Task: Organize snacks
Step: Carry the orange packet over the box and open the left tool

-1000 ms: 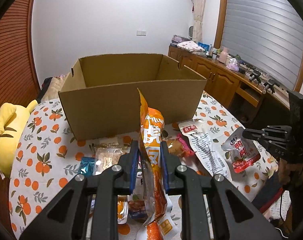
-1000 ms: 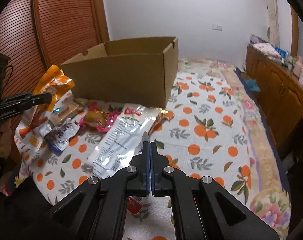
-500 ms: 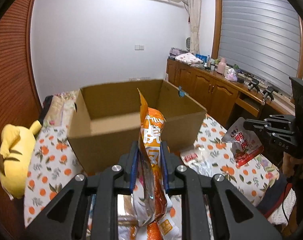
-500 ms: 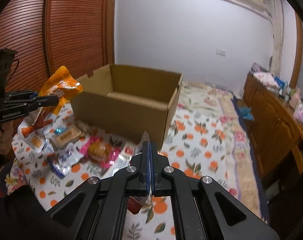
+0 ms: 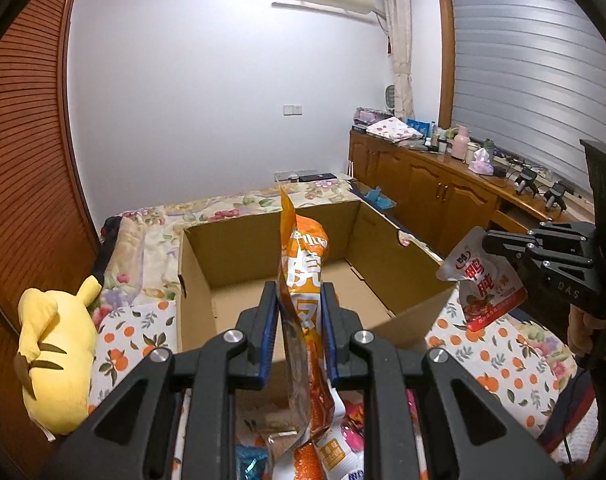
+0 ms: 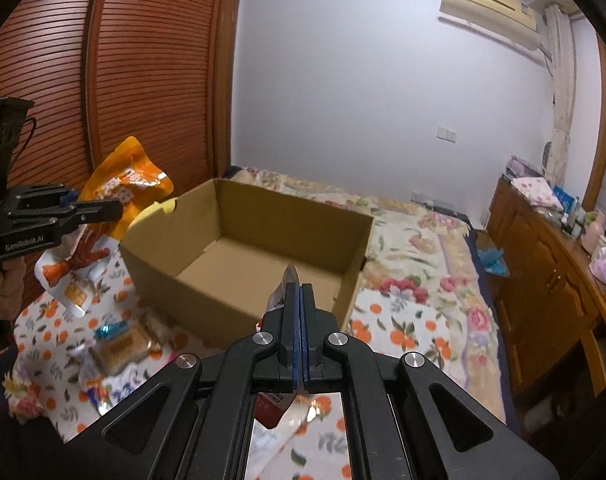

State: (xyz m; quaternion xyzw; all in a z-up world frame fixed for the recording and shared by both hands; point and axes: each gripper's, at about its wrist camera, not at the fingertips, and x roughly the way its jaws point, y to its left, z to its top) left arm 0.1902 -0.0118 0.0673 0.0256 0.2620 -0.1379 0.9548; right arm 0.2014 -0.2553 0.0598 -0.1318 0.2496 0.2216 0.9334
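Note:
An open, empty cardboard box point(image 5: 263, 248) point(image 6: 239, 248) stands on the orange-print cloth. My left gripper point(image 5: 299, 296) is shut on a tall orange snack bag point(image 5: 303, 280), held upright in the air just before the box's near wall; in the right wrist view that left gripper point(image 6: 117, 210) and its orange bag point(image 6: 131, 176) hang left of the box. My right gripper point(image 6: 300, 292) is shut on a silver pouch with red print point(image 6: 281, 300); the left wrist view has this right gripper point(image 5: 487, 246) holding the pouch point(image 5: 483, 284) at the box's right corner.
Several loose snack packets point(image 6: 115, 344) lie on the cloth before the box. A yellow plush toy point(image 5: 55, 356) lies at the left. A wooden sideboard point(image 5: 443, 196) with clutter runs along the right. A hand point(image 5: 587, 328) grips the right tool's handle.
Both grippers have risen and moved toward the box with their packets. The box's inside floor has come into view, and the loose packets have dropped low in both views.

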